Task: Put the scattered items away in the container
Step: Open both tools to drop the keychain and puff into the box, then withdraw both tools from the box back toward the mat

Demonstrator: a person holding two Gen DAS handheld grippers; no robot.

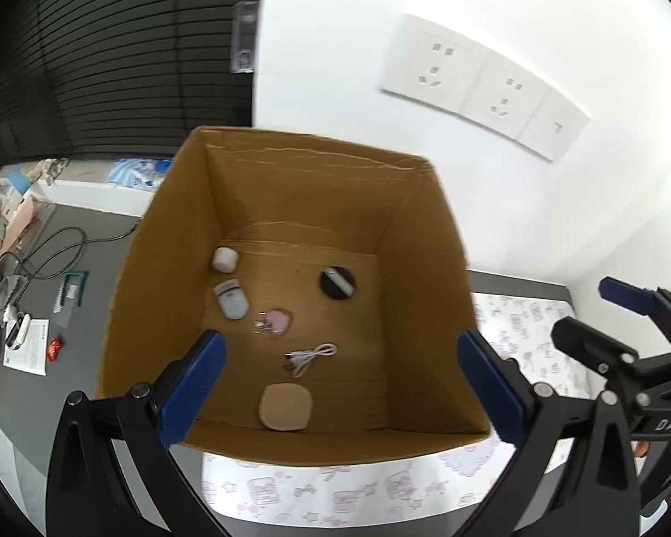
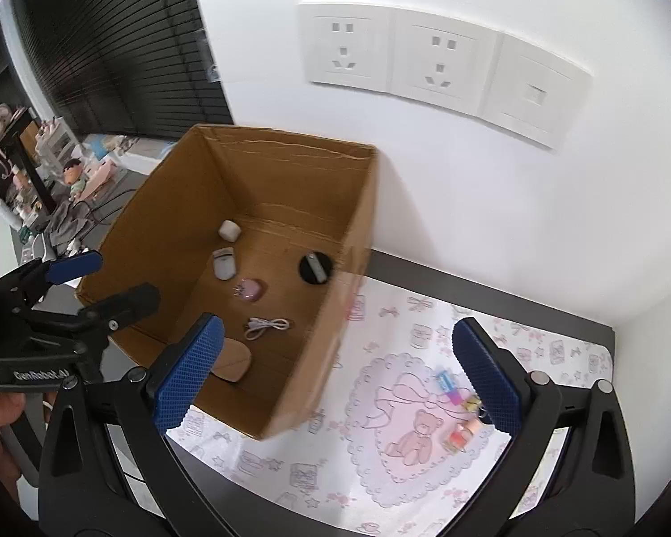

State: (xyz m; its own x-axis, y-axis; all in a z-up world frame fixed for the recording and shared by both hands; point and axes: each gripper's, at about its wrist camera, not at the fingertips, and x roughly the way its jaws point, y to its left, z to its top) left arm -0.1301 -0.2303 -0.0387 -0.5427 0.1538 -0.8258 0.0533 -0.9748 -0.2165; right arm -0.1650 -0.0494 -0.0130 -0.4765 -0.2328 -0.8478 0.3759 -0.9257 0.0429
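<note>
Wall sockets [image 2: 443,60]; black blinds [image 1: 112,44]; floor cables [image 1: 58,250].

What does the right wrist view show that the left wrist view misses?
Only the right wrist view: small colourful items lying on the heart-print mat, outside the box. Only the left wrist view: papers and a red wrapper on the dark surface left of the box. Both: the cardboard box holding the white cable, black disc and tan pad; both grippers open and empty.

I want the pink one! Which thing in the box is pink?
The small heart-shaped item mid-box, with a metal clasp. The white cable, black disc and others aren't pink.
</note>
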